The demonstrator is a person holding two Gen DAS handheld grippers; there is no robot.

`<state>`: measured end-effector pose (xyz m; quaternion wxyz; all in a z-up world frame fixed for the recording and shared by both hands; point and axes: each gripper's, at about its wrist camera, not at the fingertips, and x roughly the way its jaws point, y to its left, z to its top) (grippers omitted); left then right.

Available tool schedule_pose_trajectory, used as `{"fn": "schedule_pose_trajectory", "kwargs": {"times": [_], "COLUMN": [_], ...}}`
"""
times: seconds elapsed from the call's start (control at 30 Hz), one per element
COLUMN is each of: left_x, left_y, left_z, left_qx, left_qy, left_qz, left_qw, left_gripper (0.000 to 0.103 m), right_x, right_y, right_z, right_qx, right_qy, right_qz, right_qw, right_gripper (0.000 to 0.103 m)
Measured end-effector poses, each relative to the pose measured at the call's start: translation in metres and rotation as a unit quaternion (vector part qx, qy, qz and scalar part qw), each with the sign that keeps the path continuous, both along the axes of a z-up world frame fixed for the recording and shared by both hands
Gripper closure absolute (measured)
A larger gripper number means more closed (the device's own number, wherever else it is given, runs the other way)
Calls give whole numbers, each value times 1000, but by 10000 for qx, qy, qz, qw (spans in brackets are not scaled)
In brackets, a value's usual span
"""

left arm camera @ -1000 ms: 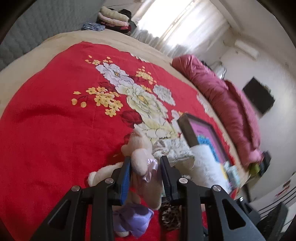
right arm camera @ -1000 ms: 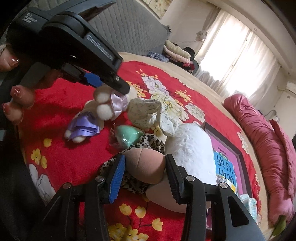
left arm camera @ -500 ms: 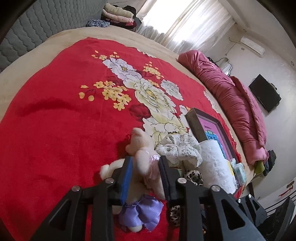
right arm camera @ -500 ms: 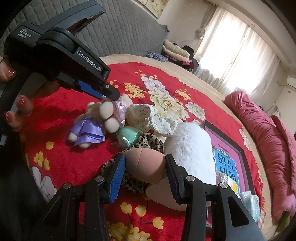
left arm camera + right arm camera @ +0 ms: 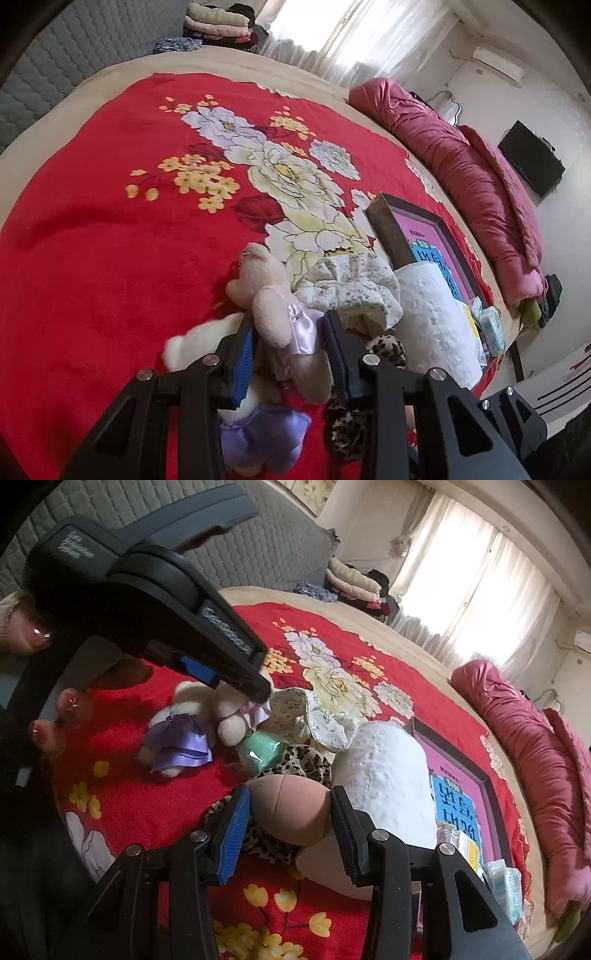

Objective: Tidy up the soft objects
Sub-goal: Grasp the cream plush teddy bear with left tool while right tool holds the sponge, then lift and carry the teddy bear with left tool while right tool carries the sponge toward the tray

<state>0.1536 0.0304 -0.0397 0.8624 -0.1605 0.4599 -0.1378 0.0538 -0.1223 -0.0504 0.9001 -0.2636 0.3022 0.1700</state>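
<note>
Red plush blanket with white and yellow flowers (image 5: 92,258): covers the bed, bears all items.

White embossed paper roll (image 5: 384,760): right wrist view shows it whole; left view cuts its lower end.

Cream plush toy in lilac satin dress (image 5: 273,317): lies on blanket, beside the floral frilled cloth (image 5: 351,284). Left gripper (image 5: 290,354) straddles it; jaws have just been opening, the right pad apart from the toy, left contact unclear.

Beige egg-shaped sponge (image 5: 291,805): pinched between the half-spread jaws of the right gripper (image 5: 291,834), above leopard-print fabric (image 5: 295,757); hidden in left view.

Mint-green wrapped object (image 5: 262,751): right view only, identity unclear.
</note>
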Motion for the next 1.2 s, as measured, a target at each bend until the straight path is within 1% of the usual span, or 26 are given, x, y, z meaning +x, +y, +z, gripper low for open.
{"fn": "schedule_pose_trajectory", "kwargs": {"times": [0.1,0.13,0.17,0.23,0.3,0.4,0.57,0.6,0.73,0.93,1.2], "left_x": [4,5,5,3,2,-6,-19,-22,-31,-48,-66], "left_y": [-7,-9,-10,-8,-3,6,15,16,18,18,1], "left_z": [-3,-5,-5,-6,-5,3,23,25,33,47,64], "left_qx": [125,210,228,224,112,-130,-280,-300,-162,-107,-22], "left_qy": [72,95,87,57,7,-214,-533,-545,-635,-778,-949], "left_qz": [-48,-55,-67,-29,33,118,201,188,269,327,199], "left_qw": [9999,9997,9997,9997,9999,9996,9980,9979,9975,9964,9953], "left_gripper": [67,69,73,76,77,77,77,77,77,77,77], "right_x": [0,0,-1,-1,-2,-4,-9,-10,-15,-21,-27], "right_y": [-1,-2,-2,-2,-3,-4,-4,-4,-5,-13,-31], "right_z": [1,1,2,3,5,9,14,15,20,28,47], "right_qx": [68,84,93,124,146,163,200,208,218,304,466], "right_qy": [2,-3,-14,-30,-55,-111,-199,-206,-283,-384,-580], "right_qz": [-13,-16,-21,-22,-24,-28,-29,-27,-34,-122,-300], "right_qw": [10000,10000,10000,9999,9999,9998,9996,9996,9994,9987,9968], "right_gripper": [57,57,58,58,58,58,58,58,58,58,58]}}
